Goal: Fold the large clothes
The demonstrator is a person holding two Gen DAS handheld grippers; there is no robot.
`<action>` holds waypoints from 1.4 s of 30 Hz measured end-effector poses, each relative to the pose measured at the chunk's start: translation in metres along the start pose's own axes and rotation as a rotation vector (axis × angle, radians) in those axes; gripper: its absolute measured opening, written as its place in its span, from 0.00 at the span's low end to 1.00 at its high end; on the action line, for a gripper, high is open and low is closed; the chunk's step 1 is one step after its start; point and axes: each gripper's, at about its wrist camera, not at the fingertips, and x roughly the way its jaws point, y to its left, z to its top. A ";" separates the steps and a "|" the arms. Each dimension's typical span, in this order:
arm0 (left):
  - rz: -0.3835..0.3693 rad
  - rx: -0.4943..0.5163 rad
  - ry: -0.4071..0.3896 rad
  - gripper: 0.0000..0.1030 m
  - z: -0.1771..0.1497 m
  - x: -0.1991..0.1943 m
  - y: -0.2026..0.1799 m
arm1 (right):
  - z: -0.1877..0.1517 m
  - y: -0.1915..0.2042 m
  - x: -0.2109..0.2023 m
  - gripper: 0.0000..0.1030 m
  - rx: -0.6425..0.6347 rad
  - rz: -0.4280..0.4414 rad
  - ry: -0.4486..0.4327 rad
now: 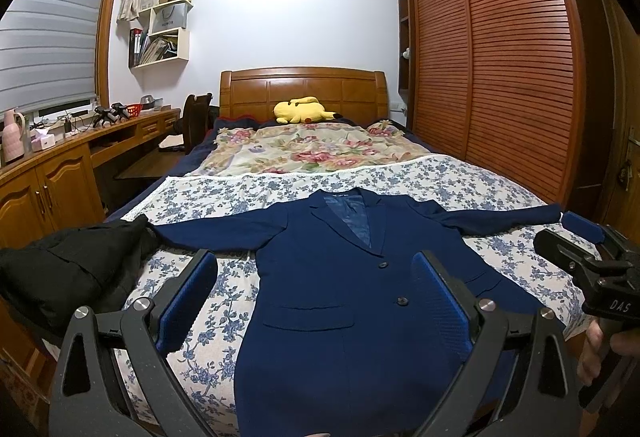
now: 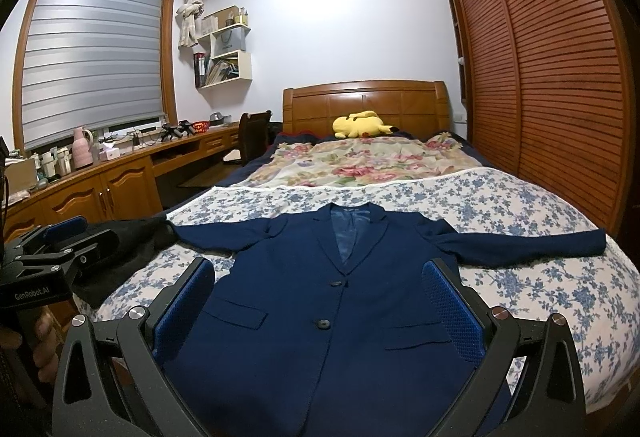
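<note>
A navy blue blazer (image 1: pixel 332 277) lies flat, front up and buttoned, on the floral bed sheet (image 1: pixel 500 249), both sleeves spread out sideways. It also shows in the right wrist view (image 2: pixel 320 297). My left gripper (image 1: pixel 316 277) is open and empty, held above the blazer's lower left part. My right gripper (image 2: pixel 320 289) is open and empty above the blazer's lower middle. The right gripper also shows at the right edge of the left wrist view (image 1: pixel 588 253), and the left gripper at the left edge of the right wrist view (image 2: pixel 52 249).
A black garment (image 1: pixel 68 269) lies at the bed's left edge by the blazer's left sleeve end. A yellow plush toy (image 1: pixel 302 110) lies by the wooden headboard (image 1: pixel 304 85). A wooden desk (image 1: pixel 80 149) runs along the left and a slatted wardrobe (image 1: pixel 500 69) along the right.
</note>
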 end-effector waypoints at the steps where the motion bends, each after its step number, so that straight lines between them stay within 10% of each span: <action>1: 0.000 0.000 0.000 0.95 0.000 0.000 0.000 | 0.000 0.000 0.000 1.00 0.000 0.000 -0.001; 42: 0.065 -0.033 0.118 0.95 -0.031 0.062 0.054 | 0.004 0.005 0.058 1.00 -0.021 0.093 0.103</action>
